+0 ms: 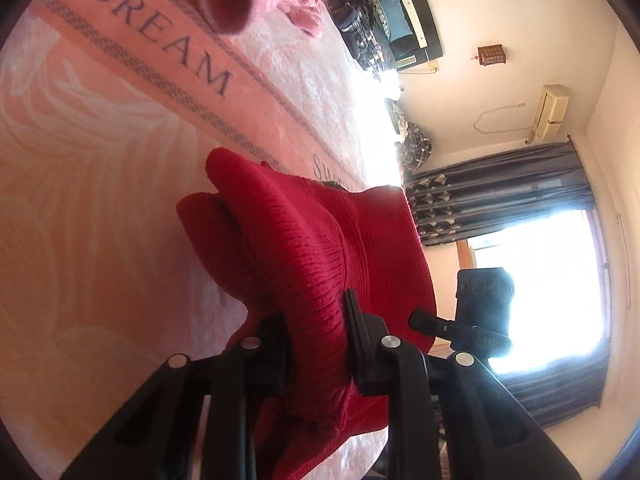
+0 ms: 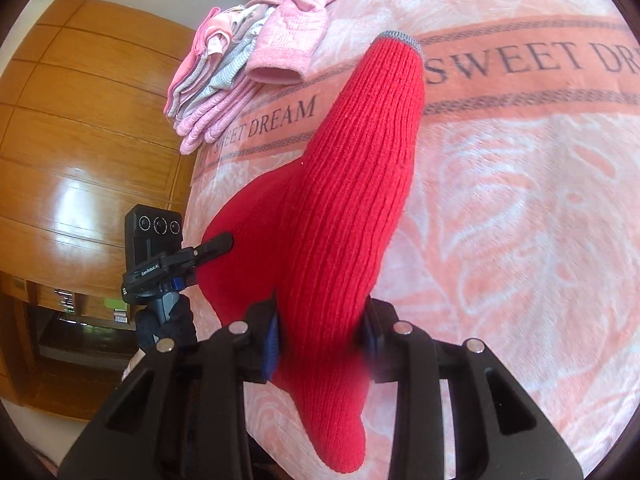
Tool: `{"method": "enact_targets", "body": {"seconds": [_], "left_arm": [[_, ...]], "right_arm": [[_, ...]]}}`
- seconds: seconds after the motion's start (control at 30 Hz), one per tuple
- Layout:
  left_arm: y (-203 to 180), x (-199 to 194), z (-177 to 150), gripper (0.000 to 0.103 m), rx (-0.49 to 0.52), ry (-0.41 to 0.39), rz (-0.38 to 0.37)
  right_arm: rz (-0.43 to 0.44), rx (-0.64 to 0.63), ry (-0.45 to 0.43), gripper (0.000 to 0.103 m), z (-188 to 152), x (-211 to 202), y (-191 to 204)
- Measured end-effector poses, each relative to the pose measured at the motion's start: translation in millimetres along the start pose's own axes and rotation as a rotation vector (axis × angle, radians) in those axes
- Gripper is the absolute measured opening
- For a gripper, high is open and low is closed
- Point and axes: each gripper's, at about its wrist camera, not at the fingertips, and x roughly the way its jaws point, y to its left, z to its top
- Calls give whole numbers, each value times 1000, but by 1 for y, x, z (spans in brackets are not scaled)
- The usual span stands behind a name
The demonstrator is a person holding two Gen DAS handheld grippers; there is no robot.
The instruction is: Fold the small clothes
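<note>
Both jaws clench the soft, light red knit garment (image 2: 352, 184) at its thick ribbed edges above the bed (image 2: 520, 220), which seems a secure hold.

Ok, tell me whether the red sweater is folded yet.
Not folded: the red sweater hangs bunched between both grippers, left and right, its sleeve trailing over the blanket.

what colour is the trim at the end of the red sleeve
Grey, a narrow band on the red sleeve cuff; clearest in the right wrist view.
</note>
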Motion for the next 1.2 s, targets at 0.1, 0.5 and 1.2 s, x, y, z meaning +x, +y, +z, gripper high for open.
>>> {"method": "enact_targets", "body": {"seconds": [0.1, 0.5, 1.2], "left_arm": [[1, 31, -16, 21, 2, 25, 42], [-13, 42, -42, 31, 111, 15, 213], [-45, 29, -147, 12, 236, 154, 532]], "right_arm": [[-50, 46, 7, 31, -12, -4, -31], [-41, 93, -4, 58, -50, -7, -82], [-15, 103, 15, 15, -145, -10, -53]]}}
